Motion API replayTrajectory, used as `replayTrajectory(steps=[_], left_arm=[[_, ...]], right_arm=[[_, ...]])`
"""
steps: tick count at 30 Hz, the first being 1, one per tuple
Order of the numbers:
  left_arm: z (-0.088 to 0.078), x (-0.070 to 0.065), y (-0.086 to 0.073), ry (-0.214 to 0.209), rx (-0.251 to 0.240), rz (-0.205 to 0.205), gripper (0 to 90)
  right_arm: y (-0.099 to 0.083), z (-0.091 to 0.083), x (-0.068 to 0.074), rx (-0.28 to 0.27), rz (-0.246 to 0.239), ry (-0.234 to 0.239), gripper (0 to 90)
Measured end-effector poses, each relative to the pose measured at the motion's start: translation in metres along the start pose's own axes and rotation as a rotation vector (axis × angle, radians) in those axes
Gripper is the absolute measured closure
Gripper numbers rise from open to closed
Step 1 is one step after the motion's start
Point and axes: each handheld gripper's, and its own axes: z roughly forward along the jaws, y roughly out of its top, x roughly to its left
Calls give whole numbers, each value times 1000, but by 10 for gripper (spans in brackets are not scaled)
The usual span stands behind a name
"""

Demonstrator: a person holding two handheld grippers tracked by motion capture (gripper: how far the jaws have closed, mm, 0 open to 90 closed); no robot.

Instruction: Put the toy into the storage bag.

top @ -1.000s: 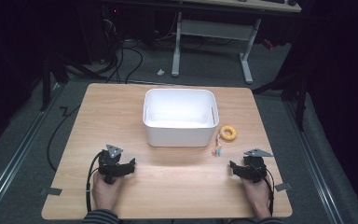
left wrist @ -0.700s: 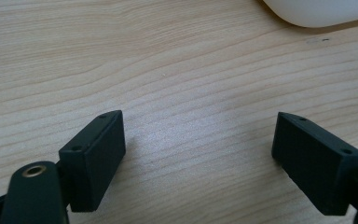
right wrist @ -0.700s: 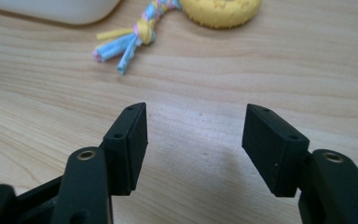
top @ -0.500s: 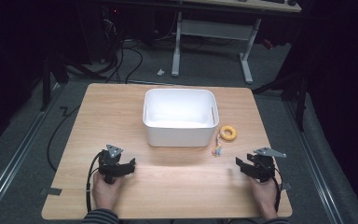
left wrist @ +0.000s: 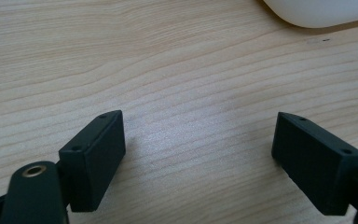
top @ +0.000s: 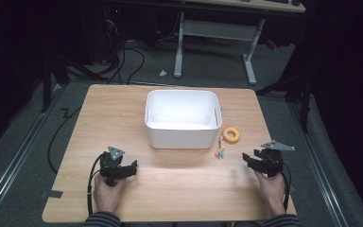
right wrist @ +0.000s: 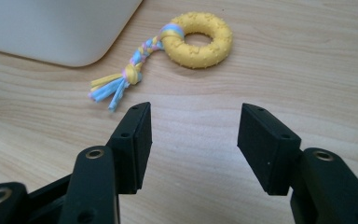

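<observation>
The ring toy [right wrist: 196,33] lies on the surface [top: 179,179] beside the bin [top: 182,118], just ahead of the right claw [right wrist: 193,140], tassel nearest; its empty jaws have just been closing. The left claw [left wrist: 200,154] gapes, farther off.

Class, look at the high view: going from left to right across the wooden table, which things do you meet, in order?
Left gripper → white plastic bin → braided pastel rope tail → yellow rubber ring toy → right gripper.
</observation>
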Motion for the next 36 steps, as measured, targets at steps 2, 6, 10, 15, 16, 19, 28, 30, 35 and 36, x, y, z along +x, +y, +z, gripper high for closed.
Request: replayTrajectory(steps=[2, 6, 10, 15, 16, 19, 28, 30, 35, 36], left_arm=[[0, 0, 0, 0, 0, 0, 175], [0, 0, 0, 0, 0, 0, 176], [0, 0, 0, 0, 0, 0, 176], [0, 0, 0, 0, 0, 0, 175], [0, 0, 0, 0, 0, 0, 176], [0, 0, 0, 0, 0, 0, 176], [0, 0, 0, -2, 0, 2, 175], [0, 0, 0, -4, 0, 4, 175], [0, 0, 0, -5, 3, 7, 175], [0, 0, 0, -5, 3, 7, 175]], right_arm=[[3, 1, 0, 8, -1, 0, 452], [12, 4, -2, 32, -15, 13, 485], [20, 10, -1, 49, -13, 30, 483], [27, 15, 1, 40, -18, 30, 469], [29, 16, 1, 37, -12, 28, 465], [32, 20, 1, 28, -4, 5, 464], [48, 30, -3, 77, 18, 22, 489], [52, 33, -4, 95, 33, 27, 480], [62, 39, -5, 109, 28, 28, 469], [64, 40, -5, 108, 23, 24, 469]])
